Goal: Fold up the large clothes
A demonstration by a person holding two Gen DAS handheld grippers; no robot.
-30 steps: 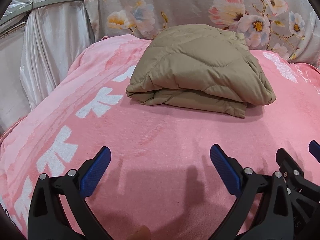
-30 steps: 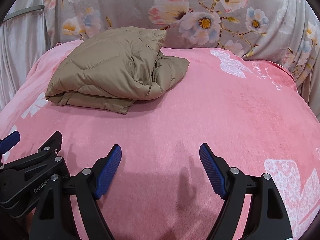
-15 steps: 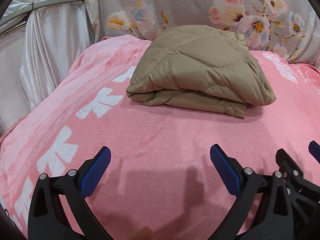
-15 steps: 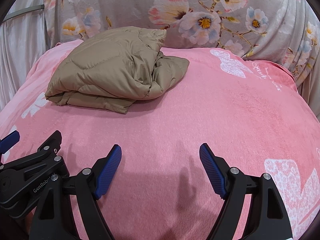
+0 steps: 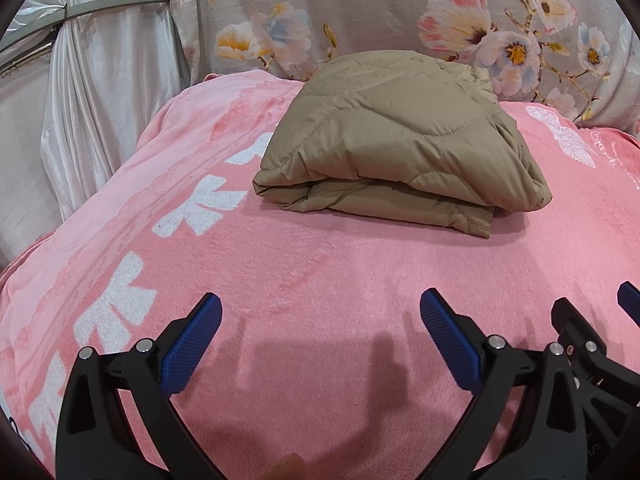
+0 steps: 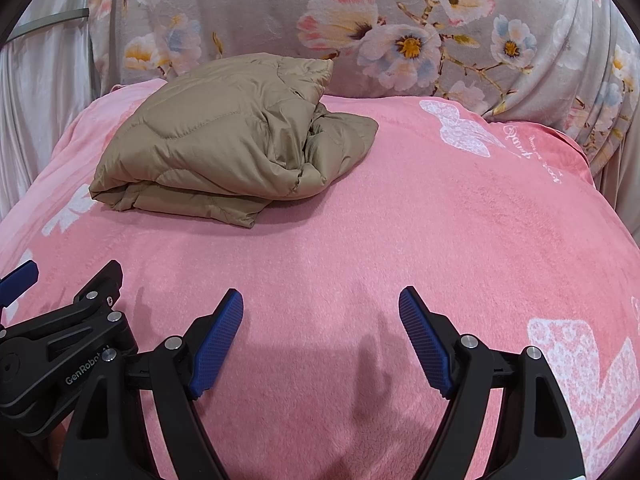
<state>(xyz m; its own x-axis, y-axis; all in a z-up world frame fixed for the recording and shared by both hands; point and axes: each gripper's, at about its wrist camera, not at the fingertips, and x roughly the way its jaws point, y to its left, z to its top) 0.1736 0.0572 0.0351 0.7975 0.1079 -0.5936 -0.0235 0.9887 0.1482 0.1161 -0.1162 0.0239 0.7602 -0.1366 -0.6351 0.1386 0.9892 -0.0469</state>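
Pink and fuzzy, the blanket [image 5: 320, 272] covers the whole bed under you, with white shapes printed on it, and a gray flowered cloth [image 6: 360, 12] hangs behind. Your left gripper [image 5: 320, 332] is low over the pink blanket with its two blue pads spread wide, and it holds nothing. Your right gripper [image 6: 320, 332] is just beside it, spread wide too and holding nothing. Go out from there and you find the tan puffy jacket [image 5: 396, 148], well apart from both grippers, at the far side of the bed near the flowered cloth. It looks folded into a thick pile already, so I think the job is close to done. The side that faces you is neat, with flat layers stacked up. The right end, seen best from your right camera, is bunchy, and a loose flap [image 6: 352, 136] pokes out there. If you want a tidy fold, reach out with your right gripper, pinch that flap by its edge and tuck it under the top layer. Rest your left gripper on the top so the pile does not slide. The jacket looks smooth, slippery and full of air, with curvy stitch lines, so it may spring back. Press it down slowly.
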